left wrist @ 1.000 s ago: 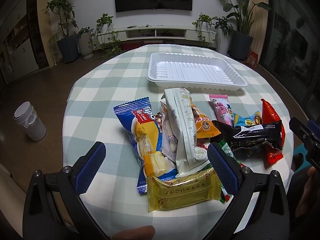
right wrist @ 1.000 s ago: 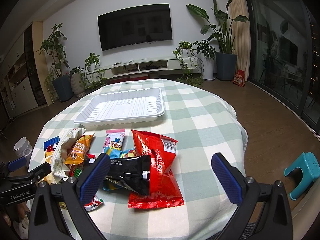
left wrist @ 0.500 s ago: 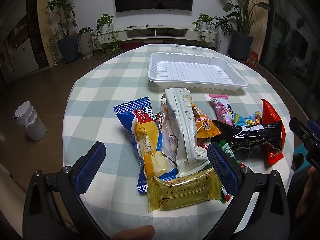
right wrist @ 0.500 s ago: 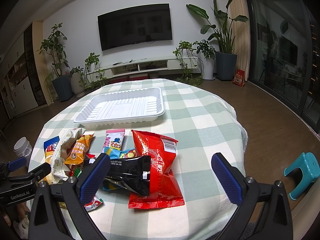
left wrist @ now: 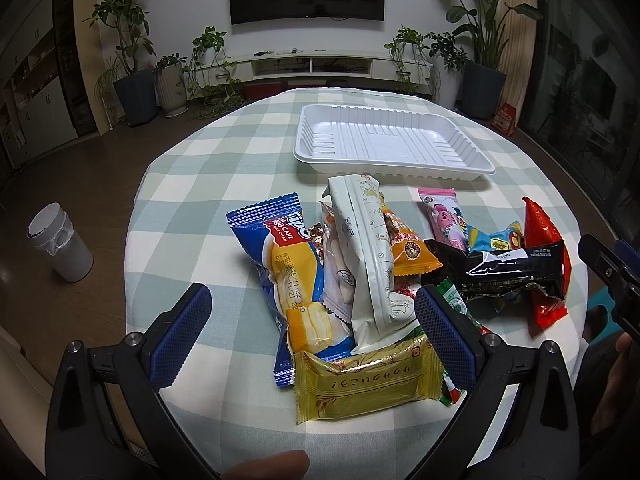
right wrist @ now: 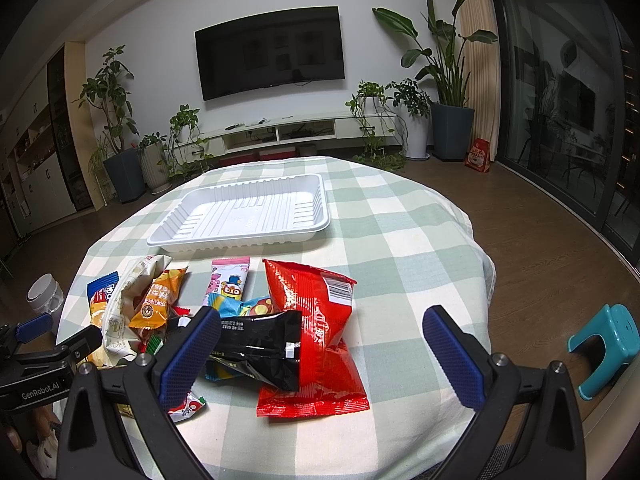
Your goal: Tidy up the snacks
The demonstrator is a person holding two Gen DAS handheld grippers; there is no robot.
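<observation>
A heap of snack packets lies on the near half of a round checked table (left wrist: 208, 168). It holds a blue roll-cake packet (left wrist: 280, 264), a tall white pouch (left wrist: 366, 248), a gold packet (left wrist: 368, 384), an orange packet (left wrist: 412, 248), a pink packet (left wrist: 444, 220), a black packet (right wrist: 260, 348) and a red bag (right wrist: 316, 328). Beyond the heap stands an empty white tray (left wrist: 472, 160) (right wrist: 280, 236). My left gripper (left wrist: 312, 336) is open over the heap's near left side. Above the black packet and red bag my right gripper (right wrist: 320, 352) is open too, holding nothing.
A white bin (left wrist: 60, 240) stands on the floor to the left. A teal stool (right wrist: 604, 344) sits on the floor at the right. Potted plants (right wrist: 116, 128) and a TV console line the far wall. The table edge lies close below both grippers.
</observation>
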